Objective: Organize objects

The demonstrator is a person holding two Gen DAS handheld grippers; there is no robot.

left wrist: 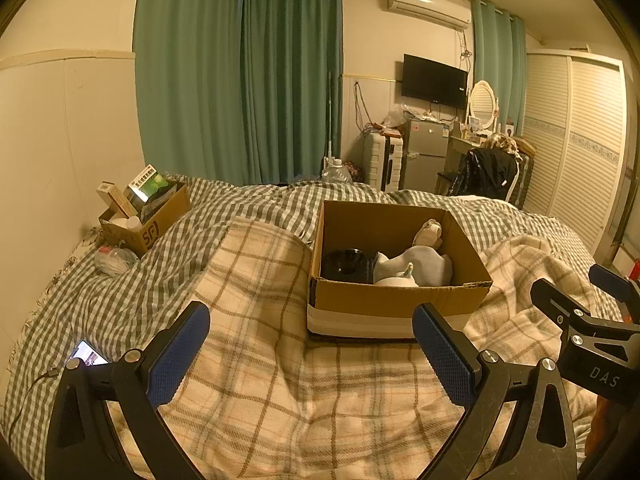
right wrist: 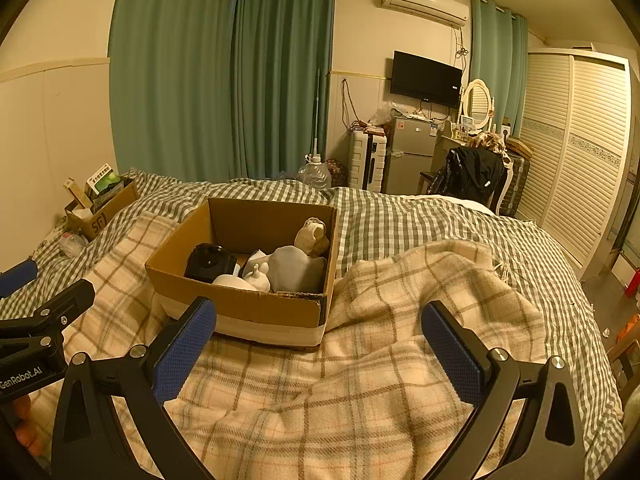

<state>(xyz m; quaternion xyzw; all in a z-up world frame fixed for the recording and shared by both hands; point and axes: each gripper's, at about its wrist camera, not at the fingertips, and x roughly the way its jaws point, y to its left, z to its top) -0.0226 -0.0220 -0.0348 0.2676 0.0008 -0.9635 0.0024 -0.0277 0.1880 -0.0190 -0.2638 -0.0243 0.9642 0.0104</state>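
Note:
An open cardboard box (left wrist: 396, 300) (right wrist: 240, 304) sits on a plaid blanket on the bed. Inside lie a black round object (left wrist: 344, 266) (right wrist: 210, 266), a grey folded item (left wrist: 424, 266) (right wrist: 296, 268), a beige rolled item (left wrist: 428, 234) (right wrist: 312, 236) and white pieces (left wrist: 396, 280) (right wrist: 248, 278). My left gripper (left wrist: 312, 354) is open and empty, held above the blanket just short of the box. My right gripper (right wrist: 320, 354) is open and empty, to the right of the box's near corner. Each gripper shows at the edge of the other's view.
A smaller cardboard box (left wrist: 146, 220) (right wrist: 102, 210) with cartons stands at the bed's far left by the wall, with a plastic bag (left wrist: 114, 260) beside it. A lit phone (left wrist: 88, 356) lies on the checked sheet at left. A fridge (left wrist: 424, 156), chair and wardrobe stand beyond the bed.

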